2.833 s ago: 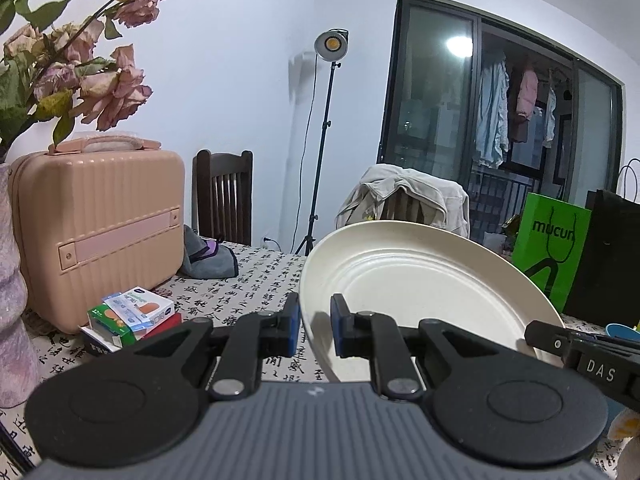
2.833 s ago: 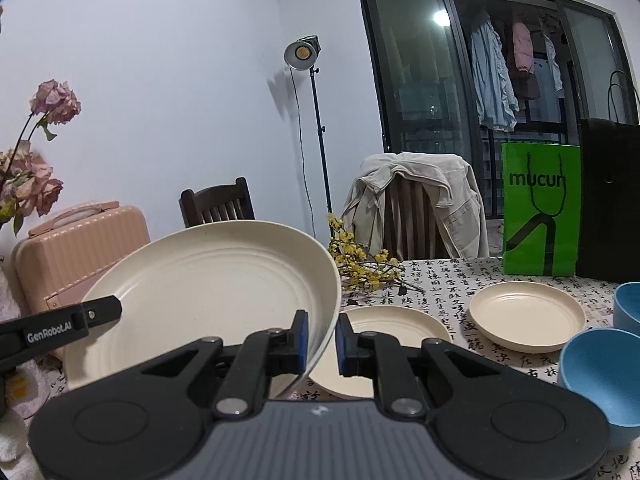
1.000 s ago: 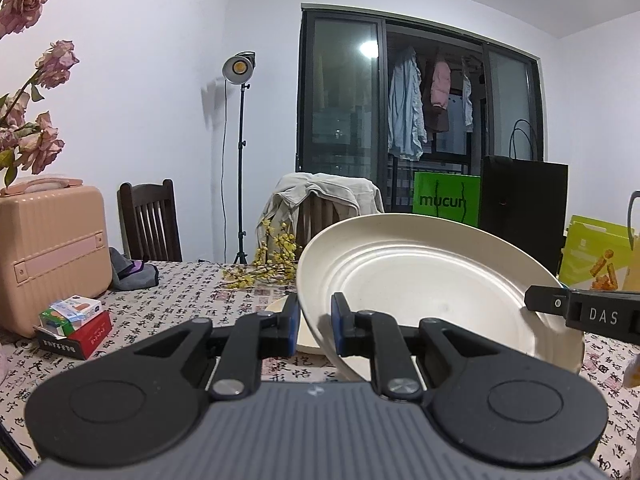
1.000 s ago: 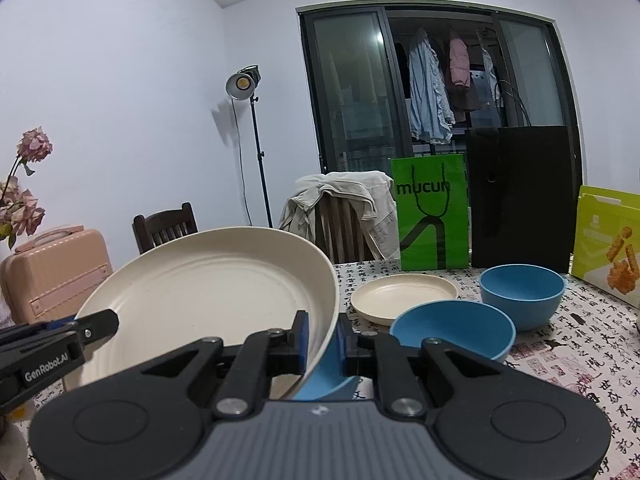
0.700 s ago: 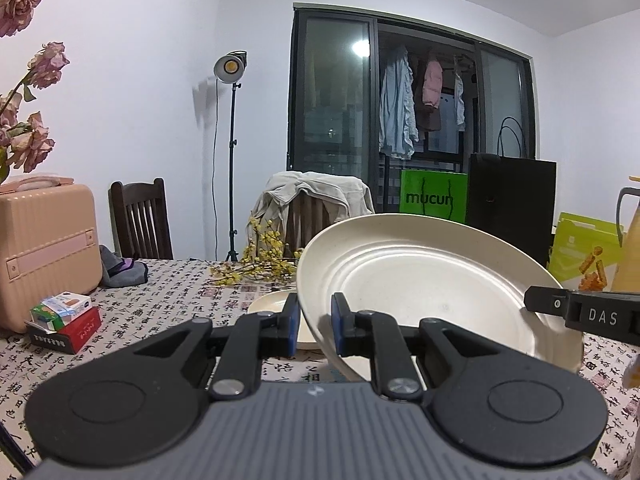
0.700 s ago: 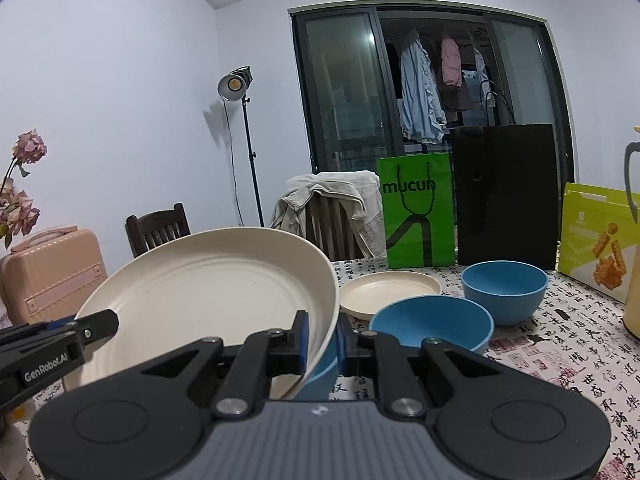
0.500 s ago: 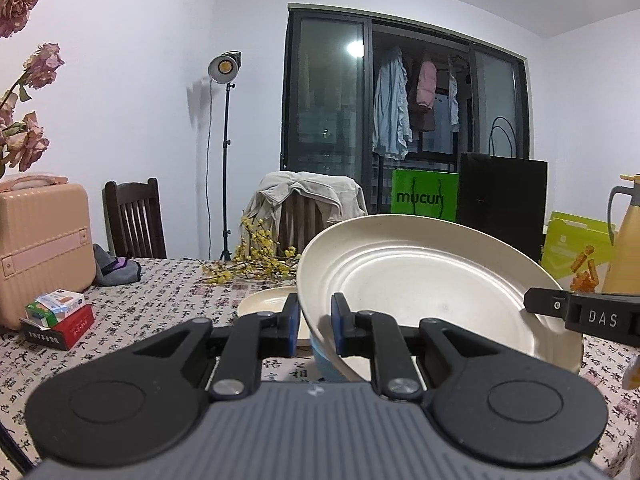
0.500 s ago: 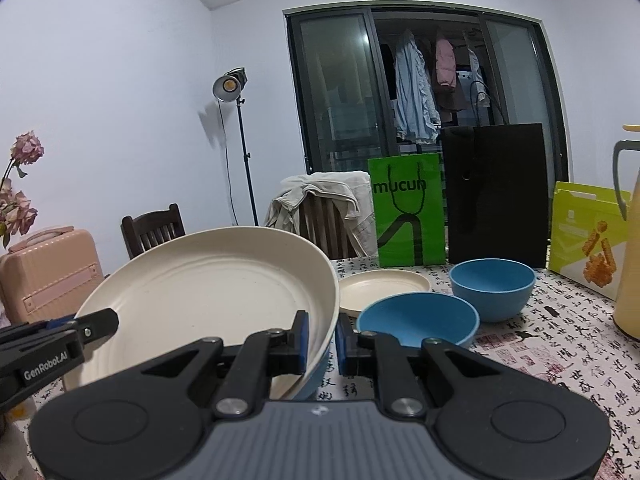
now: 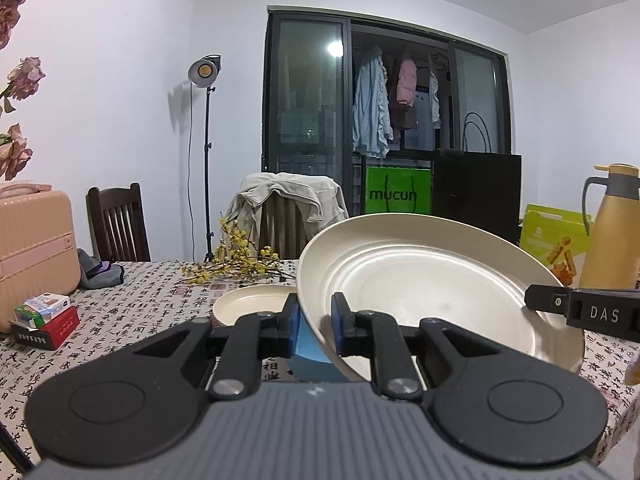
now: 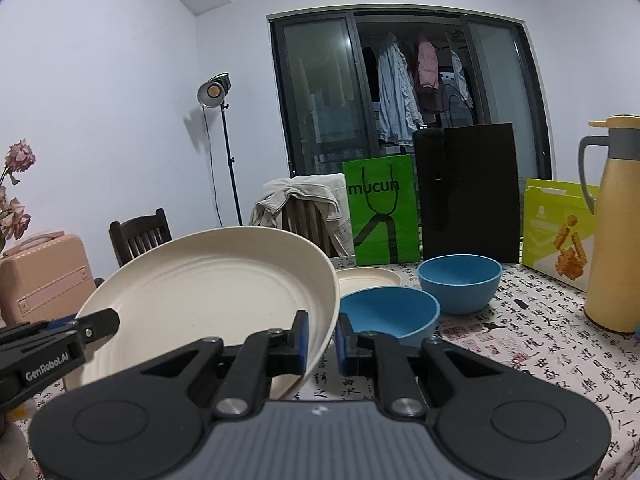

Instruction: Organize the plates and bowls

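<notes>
I am carrying the large cream plate (image 9: 420,280) between both hands: my left claw (image 9: 313,322) is clamped on its rim at the plate's nine o'clock edge, my right claw (image 10: 320,336) clamped on the opposite rim at three o'clock. The plate is lifted clear of the counter (image 10: 540,344) and tilted, its far rim higher. Beyond it, at about one o'clock from my right claw, sit a near blue bowl (image 10: 388,314), a far blue bowl (image 10: 460,282) and a small cream plate (image 10: 368,278). I judge this the transport step. Next I should level the plate, lower it onto a free patch of counter or beneath the smaller plate, and release both rims together.
</notes>
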Motion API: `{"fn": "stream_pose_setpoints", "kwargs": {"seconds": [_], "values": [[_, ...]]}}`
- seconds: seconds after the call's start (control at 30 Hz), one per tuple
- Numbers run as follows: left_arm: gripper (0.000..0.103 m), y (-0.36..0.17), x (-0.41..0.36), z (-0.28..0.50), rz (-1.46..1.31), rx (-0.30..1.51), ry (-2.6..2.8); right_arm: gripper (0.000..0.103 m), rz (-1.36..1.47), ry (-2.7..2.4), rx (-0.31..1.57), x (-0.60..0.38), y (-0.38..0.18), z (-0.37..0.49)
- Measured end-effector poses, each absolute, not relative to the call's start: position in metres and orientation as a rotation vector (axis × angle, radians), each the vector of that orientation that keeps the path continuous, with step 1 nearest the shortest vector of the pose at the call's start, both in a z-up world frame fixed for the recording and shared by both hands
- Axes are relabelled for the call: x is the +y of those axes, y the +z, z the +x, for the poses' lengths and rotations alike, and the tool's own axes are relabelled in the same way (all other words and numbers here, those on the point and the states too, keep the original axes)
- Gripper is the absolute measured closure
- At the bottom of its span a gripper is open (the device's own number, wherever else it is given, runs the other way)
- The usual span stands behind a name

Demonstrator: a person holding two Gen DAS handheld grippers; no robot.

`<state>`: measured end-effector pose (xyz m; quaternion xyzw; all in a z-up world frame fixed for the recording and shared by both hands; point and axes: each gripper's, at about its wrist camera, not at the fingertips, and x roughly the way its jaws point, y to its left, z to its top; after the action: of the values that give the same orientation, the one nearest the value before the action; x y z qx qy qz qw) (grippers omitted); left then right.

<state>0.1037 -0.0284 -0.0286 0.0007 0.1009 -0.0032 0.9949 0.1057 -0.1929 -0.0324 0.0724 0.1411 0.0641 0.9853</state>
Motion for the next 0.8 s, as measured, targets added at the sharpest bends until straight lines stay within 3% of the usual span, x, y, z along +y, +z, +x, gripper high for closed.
{"fn": "stream_pose_setpoints", "kwargs": {"seconds": [0.8], "values": [[0.085, -0.048, -0.051, 0.096, 0.054, 0.225, -0.069, 0.090, 0.182, 0.086, 0.303, -0.224, -0.049, 0.085]]}}
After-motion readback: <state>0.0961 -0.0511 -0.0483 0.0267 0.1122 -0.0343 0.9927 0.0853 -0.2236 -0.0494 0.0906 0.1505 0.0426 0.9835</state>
